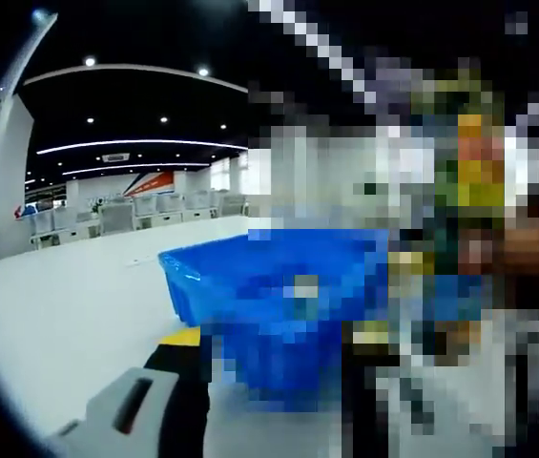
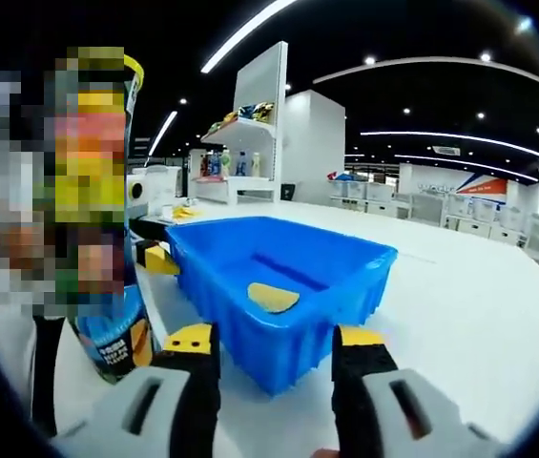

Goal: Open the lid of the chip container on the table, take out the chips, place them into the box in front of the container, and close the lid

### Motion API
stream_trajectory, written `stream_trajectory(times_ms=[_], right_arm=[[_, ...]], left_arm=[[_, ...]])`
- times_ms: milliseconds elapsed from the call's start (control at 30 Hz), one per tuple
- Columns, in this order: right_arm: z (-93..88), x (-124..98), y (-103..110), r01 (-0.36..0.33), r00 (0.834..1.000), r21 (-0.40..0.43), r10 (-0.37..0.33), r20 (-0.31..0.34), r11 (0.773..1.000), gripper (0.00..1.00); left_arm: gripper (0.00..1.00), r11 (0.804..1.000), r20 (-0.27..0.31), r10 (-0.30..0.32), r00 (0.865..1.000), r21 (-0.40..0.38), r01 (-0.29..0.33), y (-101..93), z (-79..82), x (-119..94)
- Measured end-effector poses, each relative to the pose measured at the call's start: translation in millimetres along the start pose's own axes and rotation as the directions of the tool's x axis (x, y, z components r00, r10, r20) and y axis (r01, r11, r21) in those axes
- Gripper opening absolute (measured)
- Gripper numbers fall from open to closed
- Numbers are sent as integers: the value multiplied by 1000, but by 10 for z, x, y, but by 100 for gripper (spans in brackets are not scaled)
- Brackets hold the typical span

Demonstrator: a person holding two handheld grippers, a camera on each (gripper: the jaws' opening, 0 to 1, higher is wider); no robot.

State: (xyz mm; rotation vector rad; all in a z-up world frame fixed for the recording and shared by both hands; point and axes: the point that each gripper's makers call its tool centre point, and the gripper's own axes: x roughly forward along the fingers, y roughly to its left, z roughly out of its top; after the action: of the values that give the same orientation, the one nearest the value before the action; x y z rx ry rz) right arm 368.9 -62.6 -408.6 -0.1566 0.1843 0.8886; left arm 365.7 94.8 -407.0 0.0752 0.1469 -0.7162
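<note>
Right gripper view: right claw (image 2: 274,367) wide apart, gripping nothing; left claw state unclear. One chip (image 2: 272,298) already inside blue box (image 2: 345,286) at twelve o'clock; chip can (image 2: 116,334) at nine. Reach slowly, pinch softly.

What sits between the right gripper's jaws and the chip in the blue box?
In the right gripper view, just the blue box's near wall. The chip lies on the box floor behind it; the right gripper hangs open in front.
</note>
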Motion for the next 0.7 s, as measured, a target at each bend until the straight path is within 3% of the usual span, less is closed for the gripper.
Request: stream_trajectory(times_ms=[433, 700], right_arm=[[-29, -24, -24, 43, 999, -27, -43, -1, 999, 38], [-39, -25, -19, 46, 999, -49, -46, -1, 998, 36]], left_arm=[[43, 998, 1, 31, 1000, 49, -31, -22, -20, -71], [41, 997, -1, 43, 999, 61, -43, -23, -28, -90]])
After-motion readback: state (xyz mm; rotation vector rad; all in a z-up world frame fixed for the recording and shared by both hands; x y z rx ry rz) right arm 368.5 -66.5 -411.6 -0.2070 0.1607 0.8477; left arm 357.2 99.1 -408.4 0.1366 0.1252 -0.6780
